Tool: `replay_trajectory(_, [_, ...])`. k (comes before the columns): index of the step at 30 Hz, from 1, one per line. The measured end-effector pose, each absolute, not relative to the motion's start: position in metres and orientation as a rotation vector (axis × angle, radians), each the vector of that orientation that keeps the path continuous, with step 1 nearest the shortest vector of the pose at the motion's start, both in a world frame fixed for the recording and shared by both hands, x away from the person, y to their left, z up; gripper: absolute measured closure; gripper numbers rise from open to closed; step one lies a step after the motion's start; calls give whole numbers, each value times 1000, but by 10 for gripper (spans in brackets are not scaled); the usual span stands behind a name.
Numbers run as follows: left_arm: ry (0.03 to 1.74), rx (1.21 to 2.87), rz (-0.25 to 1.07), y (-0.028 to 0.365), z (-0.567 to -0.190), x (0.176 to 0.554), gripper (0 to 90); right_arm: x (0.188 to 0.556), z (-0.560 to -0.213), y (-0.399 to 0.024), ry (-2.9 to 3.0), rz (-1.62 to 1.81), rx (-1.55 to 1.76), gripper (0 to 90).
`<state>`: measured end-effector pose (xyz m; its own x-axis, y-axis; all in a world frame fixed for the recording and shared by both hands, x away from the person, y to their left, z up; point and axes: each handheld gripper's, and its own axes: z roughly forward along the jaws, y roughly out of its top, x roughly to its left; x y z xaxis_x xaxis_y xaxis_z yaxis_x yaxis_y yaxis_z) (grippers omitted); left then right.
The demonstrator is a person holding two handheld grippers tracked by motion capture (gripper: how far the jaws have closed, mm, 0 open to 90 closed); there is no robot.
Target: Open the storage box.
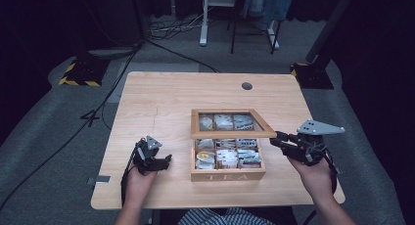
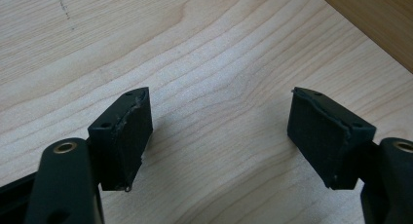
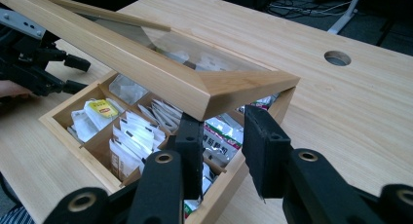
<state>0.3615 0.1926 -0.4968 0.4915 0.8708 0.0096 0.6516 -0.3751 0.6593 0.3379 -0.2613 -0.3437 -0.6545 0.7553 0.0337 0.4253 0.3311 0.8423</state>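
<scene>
A wooden tea box (image 1: 228,175) marked TEA stands mid-table, its compartments (image 3: 127,136) packed with tea bags. Its glass-paned lid (image 1: 233,133) is tilted up at the front. My right gripper (image 1: 275,137) sits at the lid's front right corner (image 3: 210,100). In the right gripper view the lid's edge rests over the tip of the left jaw, and the right jaw stands outside the corner. A gap shows between the pads (image 3: 263,146), with tea bags visible through it. My left gripper (image 1: 164,162) rests on the table left of the box, its pads (image 2: 127,136) wide apart over bare wood.
The light wooden table (image 1: 161,95) has a round cable hole (image 1: 247,86) at the back right. Cables, stand feet and a desk leg lie on the grey floor beyond. The person's other hand and gripper (image 3: 36,63) show past the box in the right gripper view.
</scene>
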Motion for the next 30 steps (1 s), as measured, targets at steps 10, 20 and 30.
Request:
replay_trajectory(10, [1241,2126,484,190,-494,359,255,344,-334,-260,2202,1266,1033,697])
replay_trajectory(20, [1192,2098,487,181,-478,352,258,348,-321,-257,2147,1308,1027,696])
replay_trajectory(30, [1105,2107,495,169,-452,343,273,358,-314,-255,2088,1333,1036,710])
